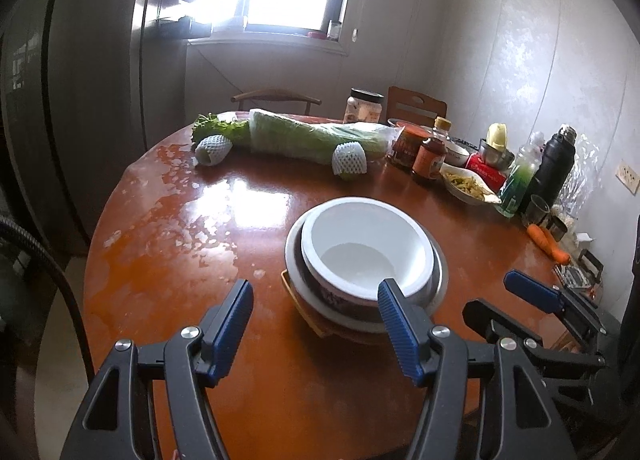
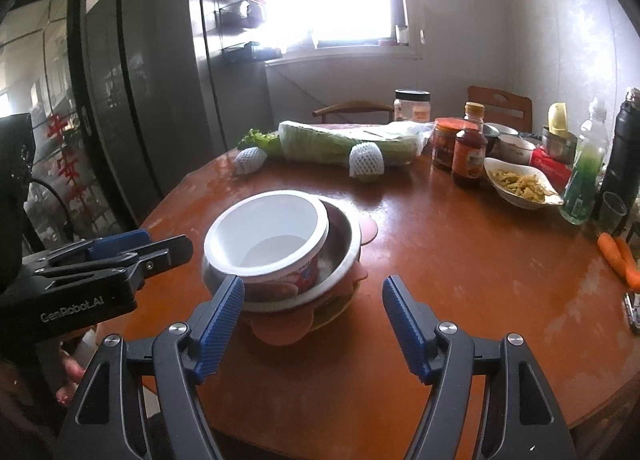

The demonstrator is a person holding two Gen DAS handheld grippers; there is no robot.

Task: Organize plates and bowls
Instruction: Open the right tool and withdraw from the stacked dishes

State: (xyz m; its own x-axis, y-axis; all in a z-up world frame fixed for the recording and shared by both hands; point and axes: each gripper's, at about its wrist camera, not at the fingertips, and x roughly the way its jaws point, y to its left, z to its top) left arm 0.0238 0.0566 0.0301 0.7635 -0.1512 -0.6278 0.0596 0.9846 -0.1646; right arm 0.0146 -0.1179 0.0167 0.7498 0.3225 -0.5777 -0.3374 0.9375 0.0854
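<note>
A white bowl (image 1: 368, 248) sits nested in a steel bowl (image 1: 438, 280), stacked on a white plate (image 1: 294, 260) over a yellow plate (image 1: 316, 326). My left gripper (image 1: 316, 300) is open just short of the stack's near side, holding nothing. From the right wrist view the same white bowl (image 2: 268, 236) leans in the steel bowl (image 2: 340, 236), with a pink plate (image 2: 280, 330) and a yellowish plate (image 2: 336, 310) under them. My right gripper (image 2: 312, 288) stands open and empty in front of the stack's right side. The left gripper (image 2: 170, 244) shows at the left.
Across the round brown table (image 1: 180, 260) lie a wrapped cabbage (image 1: 316, 135), two foam-netted fruits (image 1: 348, 159), jars and sauce bottles (image 1: 430, 155), a dish of food (image 1: 468, 183), a green bottle (image 1: 520, 175), a black flask (image 1: 556, 163) and carrots (image 1: 548, 244). Chairs stand behind it, with dark cabinets at the left.
</note>
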